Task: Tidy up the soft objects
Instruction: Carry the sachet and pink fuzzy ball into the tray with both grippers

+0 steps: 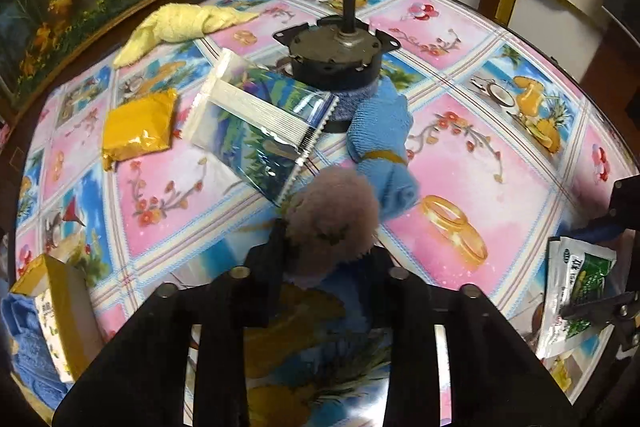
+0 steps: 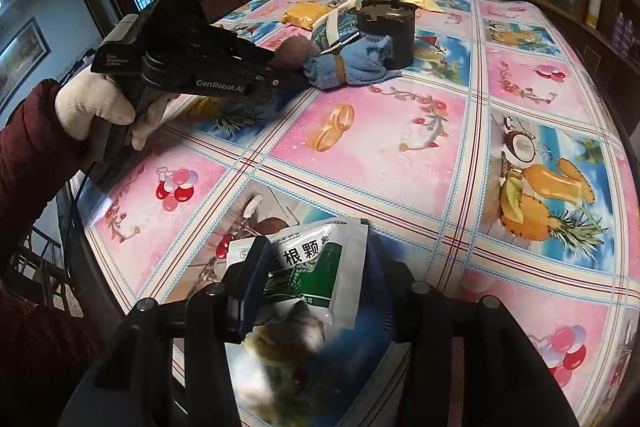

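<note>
A: What sits between the jaws of the left gripper [image 1: 328,247]?

B: A fluffy pinkish pompom [image 1: 334,223]; the jaws are clamped on it, squashing its sides. It lies on the patterned tablecloth [image 1: 460,155], touching the rolled blue towel [image 1: 380,147] and the clear packet [image 1: 264,123].

A: How will it handle?

B: Light and very soft, I'd judge. It gives under pressure, so grip through the middle, not the loose fuzz.

A: And the right gripper [image 2: 316,283]?

B: Its jaws hold a white-and-green sachet [image 2: 320,267] near one edge. Thin, slick, floppy; a pinch further in seems safer.

A: Beyond?

B: A heavy-looking dark motor [image 1: 336,55], an orange packet [image 1: 138,127], a yellow cloth [image 1: 180,27].
</note>
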The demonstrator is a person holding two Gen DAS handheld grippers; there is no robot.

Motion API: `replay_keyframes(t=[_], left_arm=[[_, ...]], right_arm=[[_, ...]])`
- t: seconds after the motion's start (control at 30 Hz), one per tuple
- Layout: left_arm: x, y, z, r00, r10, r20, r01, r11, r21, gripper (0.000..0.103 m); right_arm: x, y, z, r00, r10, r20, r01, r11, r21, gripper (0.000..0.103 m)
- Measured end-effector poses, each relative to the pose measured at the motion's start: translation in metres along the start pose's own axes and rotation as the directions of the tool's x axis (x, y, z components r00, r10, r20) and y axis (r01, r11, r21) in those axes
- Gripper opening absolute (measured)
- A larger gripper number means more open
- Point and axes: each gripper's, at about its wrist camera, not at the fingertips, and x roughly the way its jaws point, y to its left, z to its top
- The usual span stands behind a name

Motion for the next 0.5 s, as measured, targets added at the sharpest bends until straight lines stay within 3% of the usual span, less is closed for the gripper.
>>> replay_keyframes(t=[0.03, 0.1, 0.13, 0.27, 0.5], left_arm=[[-0.001, -0.001, -0.001, 1.000, 0.004, 0.006, -0.004, 1.000, -0.008, 0.024], [-0.007, -0.006, -0.004, 1.000, 0.009, 0.023, -0.009, 1.000, -0.009, 0.024], [-0.011, -0.008, -0.005, 0.999, 0.004, 0.034, -0.003, 1.000, -0.017, 0.024], [-0.045, -0.007, -0.014, 0.993, -0.027, 0.117, 0.037, 0.996, -0.081, 0.024], [-0.130, -0.002, -0.056, 0.960, -0.049, 0.274, 0.104, 0.976, -0.190, 0.024]], right_arm=[[0.000, 0.002, -0.001, 1.000, -0.009, 0.002, 0.009, 1.000, -0.003, 0.045], [-0.002, 0.006, -0.003, 1.000, 0.016, 0.007, -0.016, 1.000, 0.003, 0.024], [-0.003, 0.008, -0.004, 1.000, 0.023, 0.015, -0.024, 1.000, 0.010, 0.021], [-0.014, 0.015, -0.005, 0.997, 0.044, 0.058, -0.046, 0.998, 0.035, 0.015], [-0.025, 0.029, 0.000, 0.994, 0.063, 0.091, -0.067, 0.997, 0.049, 0.015]])
